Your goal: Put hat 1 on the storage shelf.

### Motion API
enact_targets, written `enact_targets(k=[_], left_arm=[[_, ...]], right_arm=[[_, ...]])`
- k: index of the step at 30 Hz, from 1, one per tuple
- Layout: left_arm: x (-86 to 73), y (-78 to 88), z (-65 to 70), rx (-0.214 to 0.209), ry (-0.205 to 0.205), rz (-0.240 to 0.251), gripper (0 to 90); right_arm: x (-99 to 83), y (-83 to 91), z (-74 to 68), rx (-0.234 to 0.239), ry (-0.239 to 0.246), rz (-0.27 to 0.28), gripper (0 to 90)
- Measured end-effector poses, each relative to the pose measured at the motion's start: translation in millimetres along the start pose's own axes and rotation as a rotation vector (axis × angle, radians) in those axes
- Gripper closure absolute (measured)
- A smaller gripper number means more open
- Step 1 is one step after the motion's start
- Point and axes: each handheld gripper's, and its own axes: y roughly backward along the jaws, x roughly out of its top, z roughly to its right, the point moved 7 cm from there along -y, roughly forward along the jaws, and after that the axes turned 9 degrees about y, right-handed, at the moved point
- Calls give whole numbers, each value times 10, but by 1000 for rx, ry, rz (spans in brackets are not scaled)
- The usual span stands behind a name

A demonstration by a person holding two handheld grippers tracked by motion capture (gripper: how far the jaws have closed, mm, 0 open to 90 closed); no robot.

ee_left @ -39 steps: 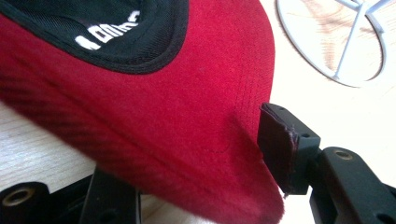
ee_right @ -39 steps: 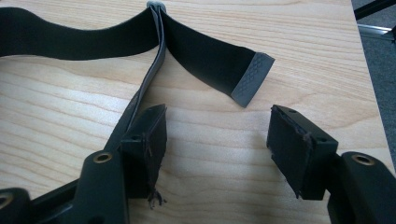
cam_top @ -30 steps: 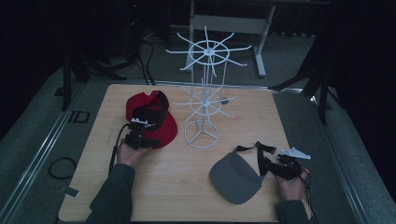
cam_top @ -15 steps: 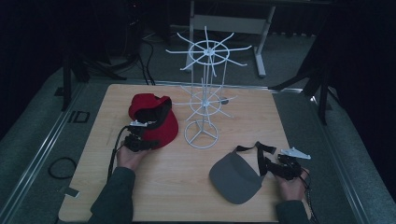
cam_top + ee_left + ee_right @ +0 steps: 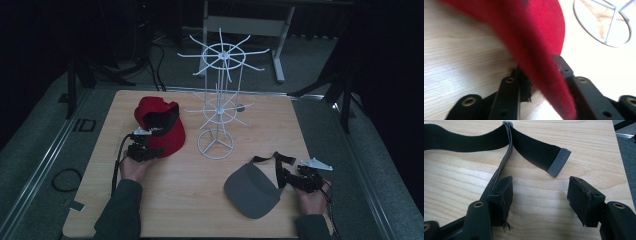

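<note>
I have the red cap sitting at about ten o'clock from the middle of the wooden surface, its dark inside turned up and its brim pointing toward my side. I can read no brand, label or writing on it; the fabric is plain red in the left gripper view.

My left tool sits at the brim's near edge, at six o'clock from the cap. Its jaws have just been closing, and in the left gripper view the brim runs between them with both black jaws pressed against the red cloth, so I read it as clamped on the brim.

At three o'clock from the cap, just beside it, stands the white wire rack, its round base resting on the surface.

At about five o'clock on the surface lies the grey visor, its black strap looping toward my right tool. That tool's jaws stand well apart over bare wood, gripping nothing; one jaw lies just beside the strap, and the strap's grey tip is ahead of the gap. No writing shows on the visor either.
</note>
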Motion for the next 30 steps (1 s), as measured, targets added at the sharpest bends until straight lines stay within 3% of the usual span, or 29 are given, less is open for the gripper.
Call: enact_targets(k=[6,8,14,20,30], left_arm=[[-17,14,-8,-30,3,29,826],[-27,20,11,-31,-19,34,846],[-62,25,-4,-44,-15,57,851],[-70,35,-17,-30,-20,99,857],[-7,175,-10,-49,-14,169,856]], right_arm=[[0,0,0,0,0,0,371],[-1,0,-1,1,2,-1,370],[-1,0,-2,1,2,-1,369],[-1,0,-1,2,2,-1,369],[-1,0,-1,2,3,-1,368]])
